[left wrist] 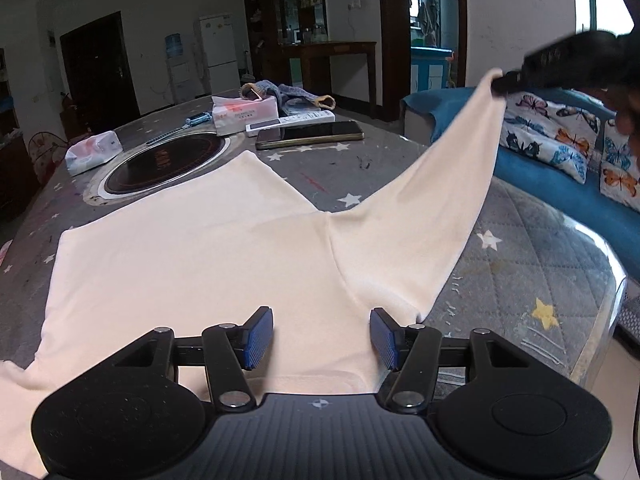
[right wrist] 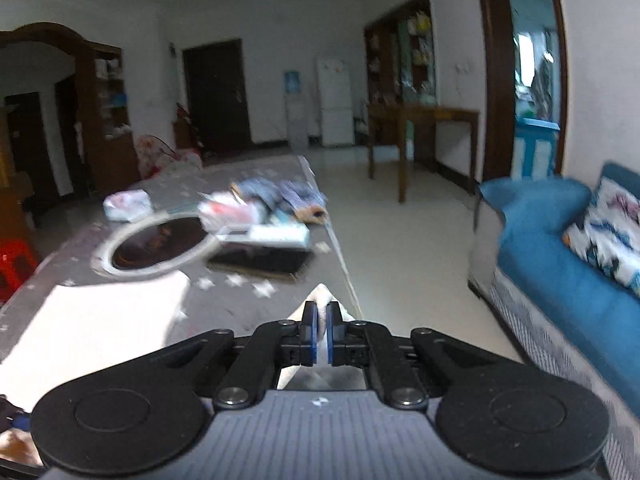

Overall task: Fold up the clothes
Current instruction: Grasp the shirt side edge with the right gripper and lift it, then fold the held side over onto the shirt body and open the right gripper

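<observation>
Shirt: a cream shirt [left wrist: 192,248] lies spread on a grey star-printed table [left wrist: 520,248], most of it flat, one sleeve lifted up and to the right.

Left gripper: the left gripper [left wrist: 322,338] hovers low over the near part of the shirt, its blue-padded fingers [left wrist: 260,336] wide apart with bare cloth between them, gripping nothing.

Right gripper: the right gripper [right wrist: 320,334] is clamped on the shirt, its blue pads [right wrist: 310,336] pressed nearly together with a peak of pale fabric sticking up between and beyond them.

Left view only: the lifted sleeve end is seen pinched by the right gripper at upper right (a dark, blurred shape there), with the cloth stretched taut down to the table. This view is sharp.

Right view only: a close look at the pinch itself; the rest is smeared by motion blur, and the table appears lower and farther off.

Beyond the shirt: a round black cooktop [left wrist: 160,164] set into the table, a dark phone [left wrist: 310,134], a white remote [left wrist: 290,120], a tissue box [left wrist: 244,114] and a white plastic bag [left wrist: 94,150].

Off the table: a blue sofa [right wrist: 560,276] with butterfly-print cushions [left wrist: 552,136] stands to the right.
</observation>
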`<state>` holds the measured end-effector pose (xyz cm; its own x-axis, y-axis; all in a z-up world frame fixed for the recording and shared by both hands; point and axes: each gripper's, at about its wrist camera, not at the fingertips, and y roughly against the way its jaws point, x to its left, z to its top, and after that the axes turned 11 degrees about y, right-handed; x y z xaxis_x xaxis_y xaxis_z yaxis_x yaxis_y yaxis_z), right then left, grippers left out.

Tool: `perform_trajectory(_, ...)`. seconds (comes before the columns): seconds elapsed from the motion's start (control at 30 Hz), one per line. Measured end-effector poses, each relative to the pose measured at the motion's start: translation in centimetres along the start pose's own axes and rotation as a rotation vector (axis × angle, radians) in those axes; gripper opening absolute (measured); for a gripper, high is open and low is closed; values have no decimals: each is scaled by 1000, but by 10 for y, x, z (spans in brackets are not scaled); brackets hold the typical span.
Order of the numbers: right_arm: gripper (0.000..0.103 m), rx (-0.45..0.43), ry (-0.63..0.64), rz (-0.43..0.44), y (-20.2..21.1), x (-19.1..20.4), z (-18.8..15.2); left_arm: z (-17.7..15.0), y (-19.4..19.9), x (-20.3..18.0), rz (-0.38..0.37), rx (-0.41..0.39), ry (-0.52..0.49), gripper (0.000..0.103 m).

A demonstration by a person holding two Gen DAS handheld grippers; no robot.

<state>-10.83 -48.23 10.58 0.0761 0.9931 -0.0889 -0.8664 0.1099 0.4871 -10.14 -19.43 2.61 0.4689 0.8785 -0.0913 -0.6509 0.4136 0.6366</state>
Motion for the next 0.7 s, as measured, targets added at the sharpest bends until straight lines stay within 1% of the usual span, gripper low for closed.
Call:
perform_trajectory(0.1, 4, -39, 42, 48, 17, 19, 20, 4, 13, 11, -1, -32, 25, 60)
perform_trajectory(0.2, 4, -76, 89, 101, 31, 40, 40, 7, 28, 30, 16, -71, 61, 62)
perform_trajectory(0.4, 4, -110, 234, 239, 38, 111, 67, 4, 49, 76, 101, -110, 143, 64)
perform_trajectory(0.6, 4, -85, 346, 386, 23, 184, 74, -9, 66, 114, 179, -128, 230, 67)
perform_trajectory(0.7, 4, -42, 406, 454, 11, 226, 66, -17, 71, 130, 204, -127, 275, 68)
